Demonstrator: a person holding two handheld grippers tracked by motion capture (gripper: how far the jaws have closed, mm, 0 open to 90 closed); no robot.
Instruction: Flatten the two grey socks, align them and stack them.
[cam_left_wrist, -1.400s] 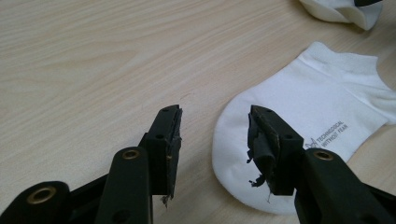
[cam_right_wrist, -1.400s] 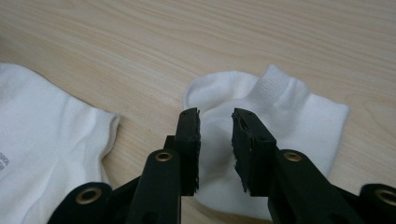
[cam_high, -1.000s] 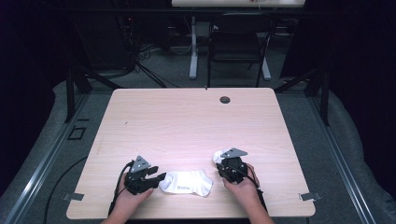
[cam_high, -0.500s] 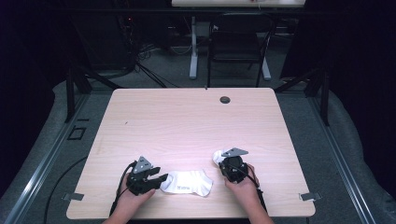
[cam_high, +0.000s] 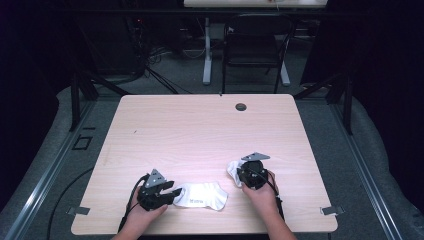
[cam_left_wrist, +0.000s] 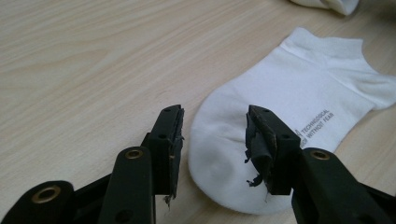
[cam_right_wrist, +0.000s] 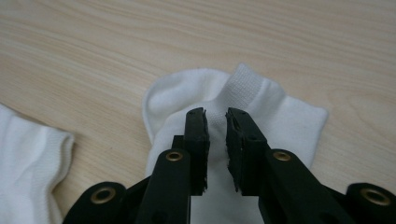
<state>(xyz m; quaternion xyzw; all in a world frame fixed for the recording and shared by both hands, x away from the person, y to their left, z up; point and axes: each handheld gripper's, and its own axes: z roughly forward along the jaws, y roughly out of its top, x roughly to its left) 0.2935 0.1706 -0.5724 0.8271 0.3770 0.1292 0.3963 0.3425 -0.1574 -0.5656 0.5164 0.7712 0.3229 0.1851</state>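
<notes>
Your left gripper (cam_left_wrist: 212, 140) has its fingers wide open around the toe of the flat sock (cam_left_wrist: 299, 116), and your right gripper (cam_right_wrist: 215, 135) pinches the other sock (cam_right_wrist: 275, 116) on the surface (cam_high: 200, 130).

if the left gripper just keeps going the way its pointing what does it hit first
Most likely the toe end of the flat white sock. The left gripper has its jaws open, and the sock's rounded toe lies between and just ahead of them on the table, though depth is hard to judge.

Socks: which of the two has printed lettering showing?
The flat sock at the left gripper, grey lettering along its side; the bunched sock pinched by the right gripper shows none.
</notes>
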